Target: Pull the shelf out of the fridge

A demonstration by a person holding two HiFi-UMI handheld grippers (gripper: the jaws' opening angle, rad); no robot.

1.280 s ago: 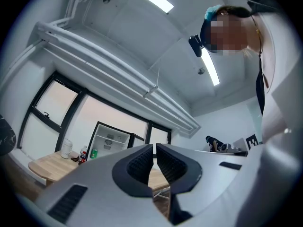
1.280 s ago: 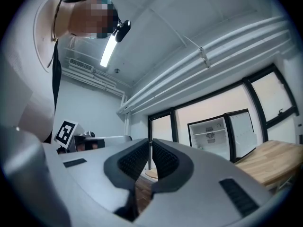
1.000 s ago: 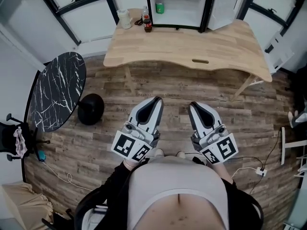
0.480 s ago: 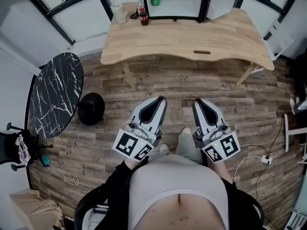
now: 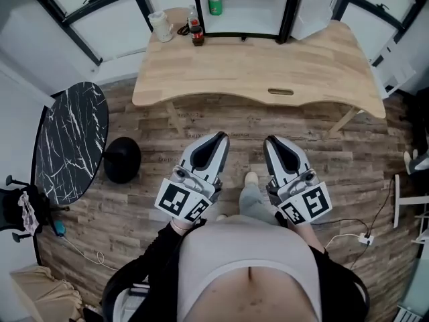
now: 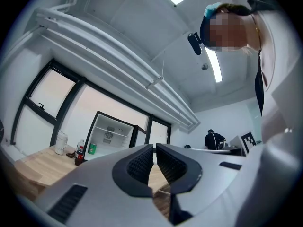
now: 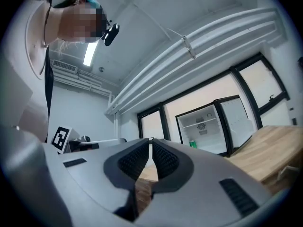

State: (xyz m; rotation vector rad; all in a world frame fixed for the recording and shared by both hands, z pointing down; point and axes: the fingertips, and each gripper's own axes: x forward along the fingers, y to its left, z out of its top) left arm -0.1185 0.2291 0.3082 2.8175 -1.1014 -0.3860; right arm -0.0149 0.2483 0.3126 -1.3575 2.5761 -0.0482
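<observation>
fridge (image 7: 207, 139) open, shelf (image 7: 196, 123) inside

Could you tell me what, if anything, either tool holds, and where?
Nothing is held: the left tool and the right tool are both shut and empty.

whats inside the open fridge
A green can stands on the fridge floor, at the left, below a white shelf. The head view cuts off the space above the shelf, and elsewhere it is too small to tell.

The pale wooden counter (image 5: 315, 62) looks smooth and matt. The brown plank floor (image 5: 201, 129) shows rough grain. The round black marble-patterned table (image 5: 70, 139) looks glossy.
</observation>
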